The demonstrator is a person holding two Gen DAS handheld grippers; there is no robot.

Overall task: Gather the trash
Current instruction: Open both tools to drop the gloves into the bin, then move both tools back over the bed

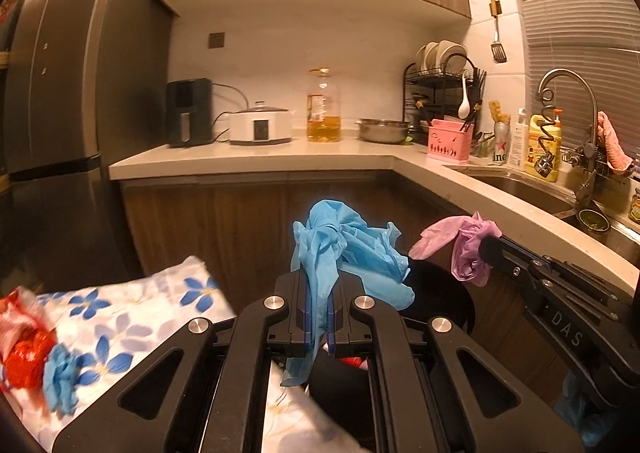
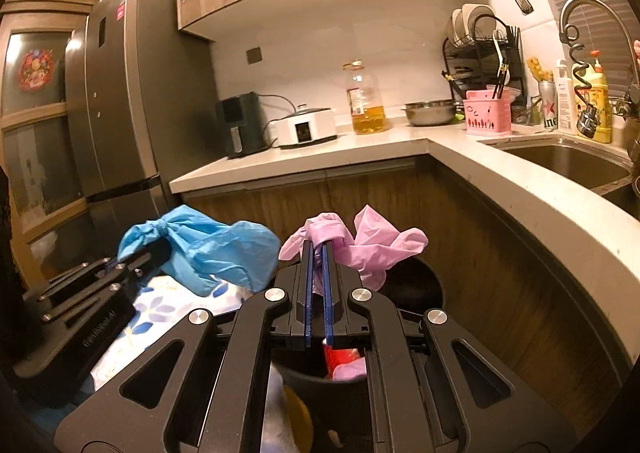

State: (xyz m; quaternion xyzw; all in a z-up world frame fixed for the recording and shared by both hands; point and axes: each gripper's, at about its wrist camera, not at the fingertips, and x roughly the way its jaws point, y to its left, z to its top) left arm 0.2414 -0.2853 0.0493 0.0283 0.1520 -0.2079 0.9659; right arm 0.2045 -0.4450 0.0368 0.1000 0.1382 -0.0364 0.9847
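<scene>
My left claw (image 1: 319, 285) is clamped nearly closed, its two blue-padded fingers (image 1: 307, 305) pinching a crumpled blue glove (image 1: 344, 245) that bunches up past the tips and trails a strip down behind them. It points forward and slightly downward. My right claw (image 2: 319, 253) is in the same state: jaws pressed together on a pink glove (image 2: 360, 245), whose loose fingers flop over the tips and to the right. It too tilts a little below level. From the left camera I see the right claw off to the right, held near and roughly side by side with mine, both aimed the same way.
</scene>
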